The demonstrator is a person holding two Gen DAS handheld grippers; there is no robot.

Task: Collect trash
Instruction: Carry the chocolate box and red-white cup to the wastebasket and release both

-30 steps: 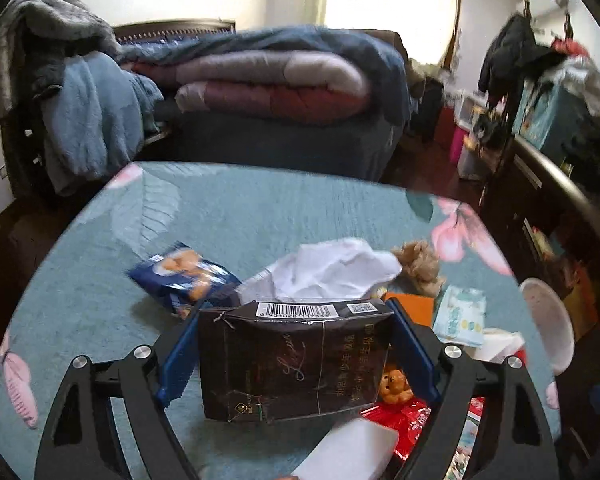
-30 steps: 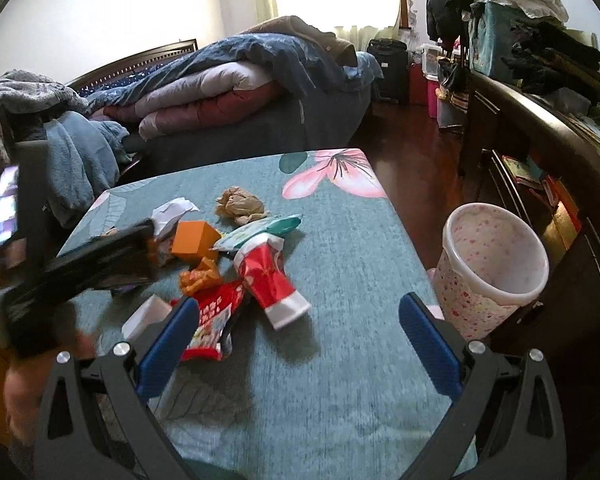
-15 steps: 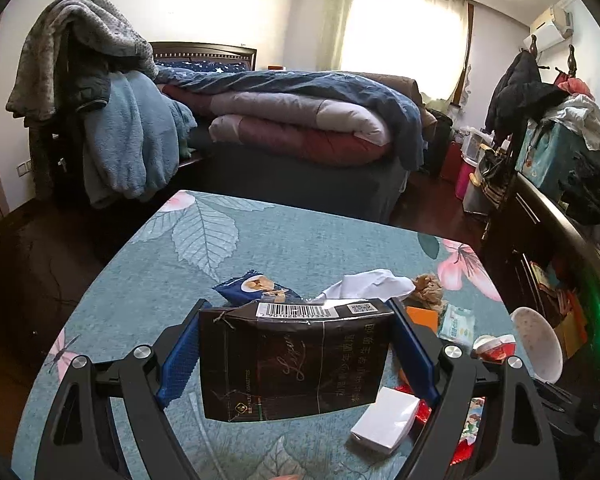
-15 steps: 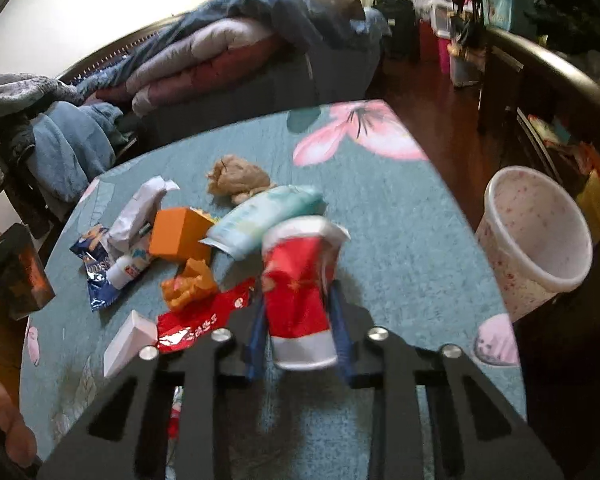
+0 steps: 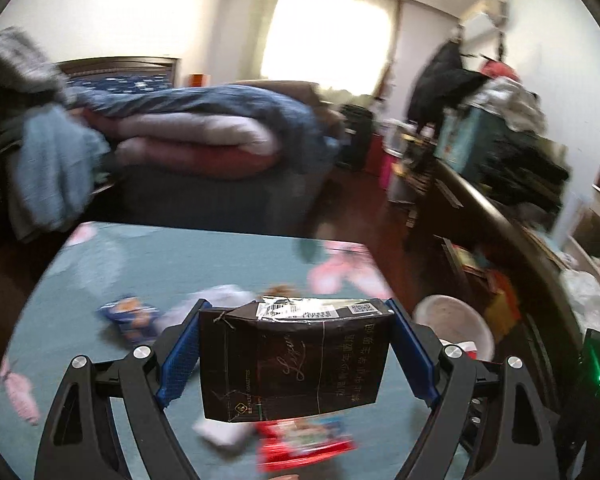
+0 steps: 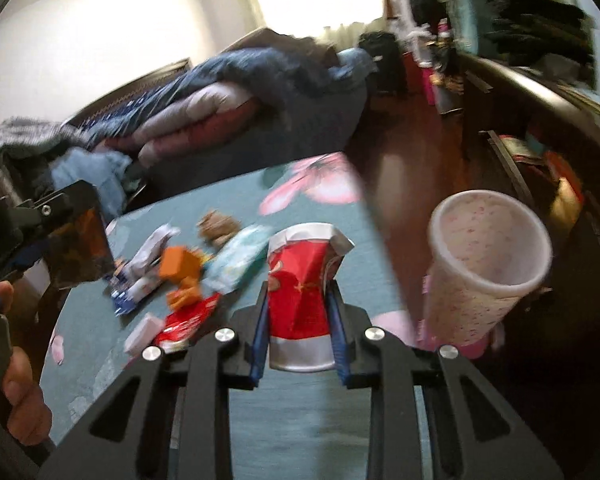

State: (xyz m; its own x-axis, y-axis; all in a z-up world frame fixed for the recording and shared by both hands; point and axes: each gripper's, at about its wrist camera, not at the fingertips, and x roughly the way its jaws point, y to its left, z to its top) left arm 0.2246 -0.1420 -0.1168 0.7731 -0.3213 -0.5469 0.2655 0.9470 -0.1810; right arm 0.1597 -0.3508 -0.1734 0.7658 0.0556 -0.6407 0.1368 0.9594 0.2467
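Note:
My left gripper point(image 5: 296, 344) is shut on a dark brown cigarette carton point(image 5: 294, 364) and holds it above the teal table point(image 5: 160, 264). It also shows at the left of the right wrist view point(image 6: 76, 240). My right gripper point(image 6: 298, 320) is shut on a crushed red and silver packet point(image 6: 304, 280), lifted off the table. A white speckled trash bin point(image 6: 488, 276) stands on the floor to the right of the table; its rim shows in the left wrist view point(image 5: 456, 320).
Loose trash lies on the table: an orange box point(image 6: 178, 262), a pale green wipes pack point(image 6: 240, 258), a brown crumpled wad point(image 6: 218, 228), a blue snack bag point(image 5: 130, 316), a red wrapper point(image 6: 188, 318) and a white box point(image 6: 144, 330). A bed point(image 5: 196, 148) stands behind; a dark cabinet point(image 6: 540, 92) at the right.
My right gripper closed on the red packet and lifted it toward the bin. My left gripper rose and swung right with the carton still held.

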